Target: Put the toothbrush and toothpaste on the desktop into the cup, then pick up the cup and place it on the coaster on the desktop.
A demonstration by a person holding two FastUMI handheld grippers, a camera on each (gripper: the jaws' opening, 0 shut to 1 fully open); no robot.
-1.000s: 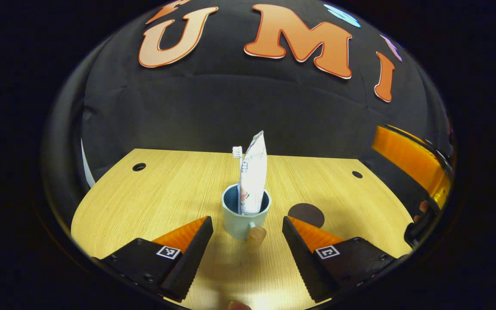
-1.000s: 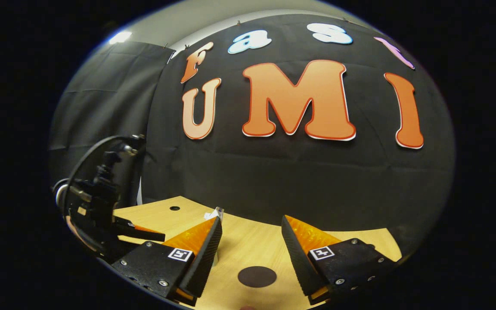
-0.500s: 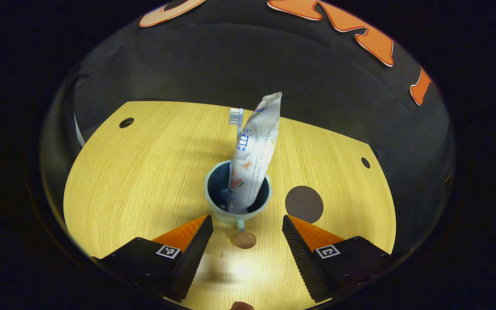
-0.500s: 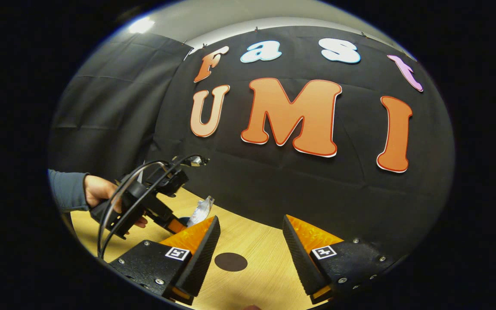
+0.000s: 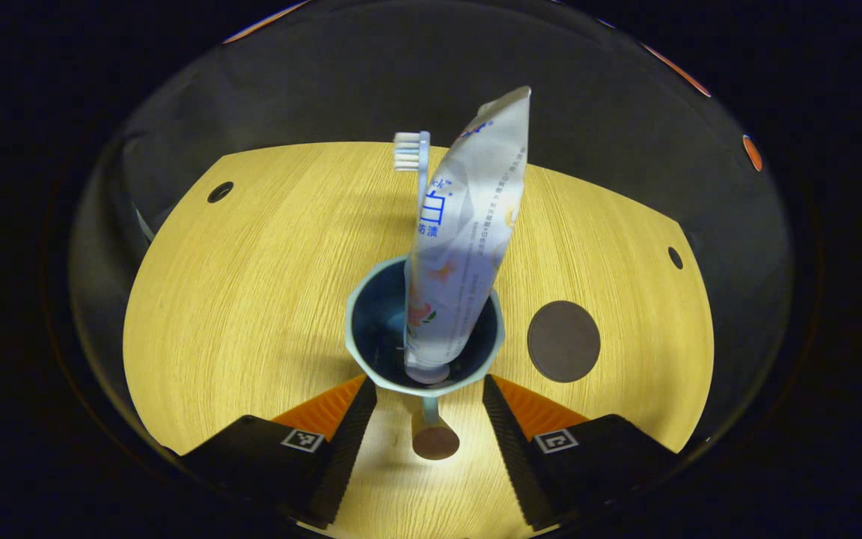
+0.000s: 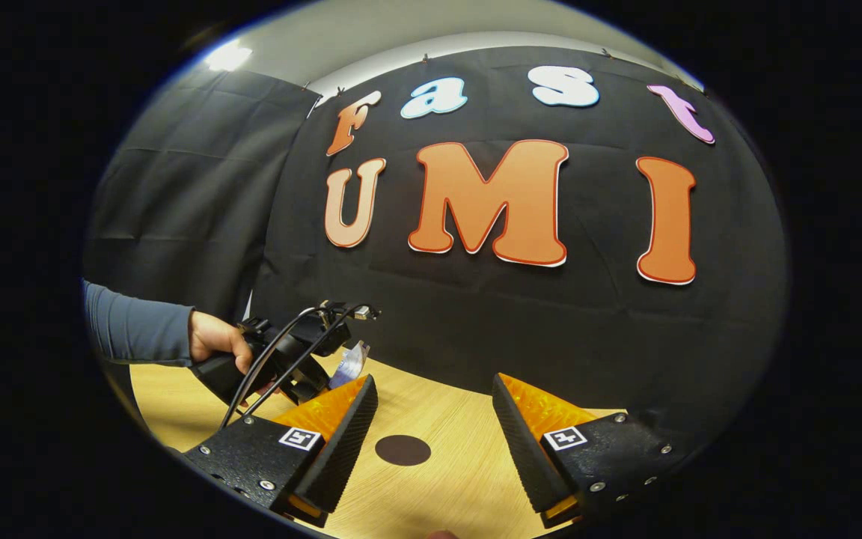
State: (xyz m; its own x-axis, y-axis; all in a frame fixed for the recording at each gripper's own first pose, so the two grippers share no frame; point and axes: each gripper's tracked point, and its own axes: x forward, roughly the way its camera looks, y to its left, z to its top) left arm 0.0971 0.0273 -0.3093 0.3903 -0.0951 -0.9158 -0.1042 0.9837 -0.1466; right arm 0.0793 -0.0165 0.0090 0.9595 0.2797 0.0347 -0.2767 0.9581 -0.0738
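A: On the wooden table, left gripper view: pale blue cup upright, just ahead of the left tongs. Toothpaste and toothbrush standing inside, tube cap-down and leaning right, brush head up and just left of the tube.

B: State of the left tongs?

A: Spread wide, gripping nothing. Cup's near rim between the two tips, close to both, contact not resolvable. Cup handle, ending in a round brown knob, pointing back down the open gap between the fingers, touching neither.

B: Position of the coaster?

A: Dark round coaster flat on the table, right of the cup and clear of it, beyond the right-hand finger, bare.

B: And in the right gripper view?

A: Right tongs likewise wide apart, holding nothing, raised above the table edge. Coaster seen through the gap, nearer the left-hand finger. Farther left, a hand in a grey-blue sleeve holding the left tongs, tilted down toward the table; tip of the toothpaste just beyond. Cup itself hidden there.
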